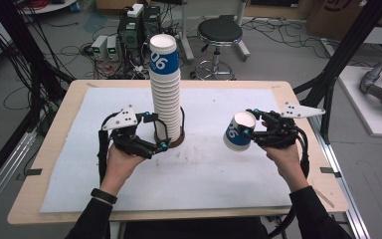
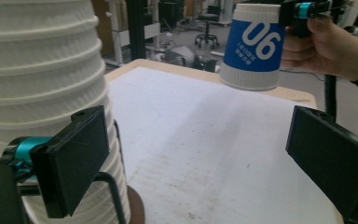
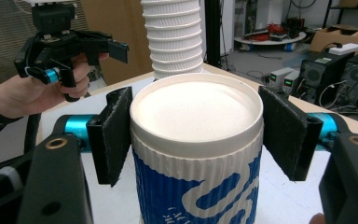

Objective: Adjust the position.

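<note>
High view, right gripper [image 1: 251, 130]: right of centre in the frame, jaws clamped on a single paper cup [image 1: 239, 131], one pad on each side of its wall.
Right gripper view, grip: both black pads press the cup [image 3: 196, 154] just below its rim, left and right.
Left gripper [image 1: 165, 133]: left of centre in the high view, jaws spread wide, holding nothing; one jaw sits close beside the foot of the cup stack [image 1: 166, 97], contact cannot be told.
Left gripper view, jaws: far apart at lower left and lower right, bare table mat [image 2: 205, 154] between them.
Held cup, look: white ribbed wall, blue band with white "06", tilted, off the table.
Cup stack, look: tall tower of nested white cups, top one with the blue "06" band, standing upright on a dark round base [image 1: 177, 142] at the frame's middle.
Table [image 1: 54, 149]: wooden edge, white mat, behind it a stool [image 1: 219, 34].
</note>
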{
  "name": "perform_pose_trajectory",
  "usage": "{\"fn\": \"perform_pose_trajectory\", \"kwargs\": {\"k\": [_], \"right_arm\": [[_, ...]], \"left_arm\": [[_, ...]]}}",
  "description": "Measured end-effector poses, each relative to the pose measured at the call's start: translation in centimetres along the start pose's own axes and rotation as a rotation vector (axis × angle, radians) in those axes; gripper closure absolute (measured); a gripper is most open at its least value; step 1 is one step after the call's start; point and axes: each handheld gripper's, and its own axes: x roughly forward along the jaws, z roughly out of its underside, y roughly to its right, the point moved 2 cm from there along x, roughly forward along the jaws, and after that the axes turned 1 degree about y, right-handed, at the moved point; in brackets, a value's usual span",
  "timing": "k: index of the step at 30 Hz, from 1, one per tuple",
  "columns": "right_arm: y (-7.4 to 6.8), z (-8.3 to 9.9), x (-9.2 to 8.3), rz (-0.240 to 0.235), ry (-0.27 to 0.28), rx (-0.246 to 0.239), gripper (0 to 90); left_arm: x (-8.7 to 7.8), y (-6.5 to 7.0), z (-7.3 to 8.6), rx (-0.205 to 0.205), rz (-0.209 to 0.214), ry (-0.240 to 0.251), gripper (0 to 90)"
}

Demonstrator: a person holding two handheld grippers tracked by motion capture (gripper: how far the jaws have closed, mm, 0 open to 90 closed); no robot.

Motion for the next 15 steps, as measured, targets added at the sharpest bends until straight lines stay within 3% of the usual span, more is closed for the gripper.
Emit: {"fn": "perform_pose_trajectory", "kwargs": {"k": [15], "right_arm": [[-0.5, -0.1, 0.4, -0.108, 0.034, 0.032, 30.4]], "left_arm": [[3.0, 1.8, 0.4, -0.022, 0.113, -0.044, 5.9]]}}
